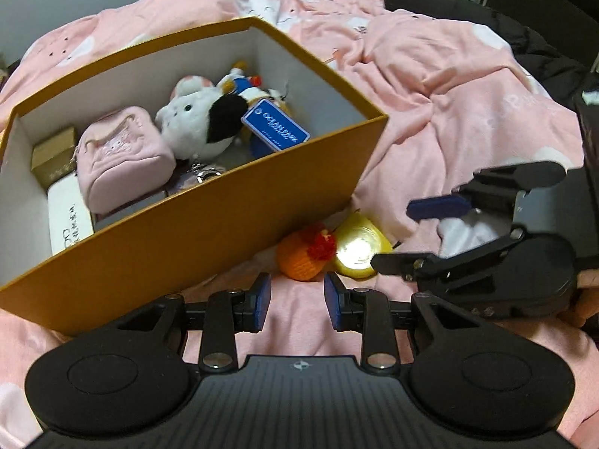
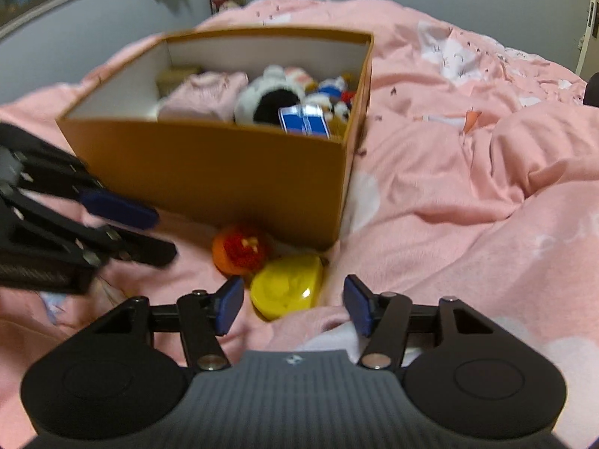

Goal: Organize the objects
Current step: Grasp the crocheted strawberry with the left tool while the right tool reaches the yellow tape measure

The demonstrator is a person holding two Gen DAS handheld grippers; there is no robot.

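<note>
L tongs [image 1: 296, 301] & R tongs [image 2: 293, 308] both open, empty, above bed [image 2: 449, 194]; orange toy [image 2: 239, 250], yellow case [image 2: 286, 292] beside box [image 2: 209, 172].

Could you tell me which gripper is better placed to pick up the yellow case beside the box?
Right: it is open, with the yellow case just ahead between its fingers. The left faces bare blanket.

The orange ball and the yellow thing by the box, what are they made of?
The orange ball looks like knitted yarn: bumpy stitches and a fuzzy red tuft. The yellow thing looks like hard, shiny plastic, since light glares off it. The box looks like smooth matte cardboard.
</note>
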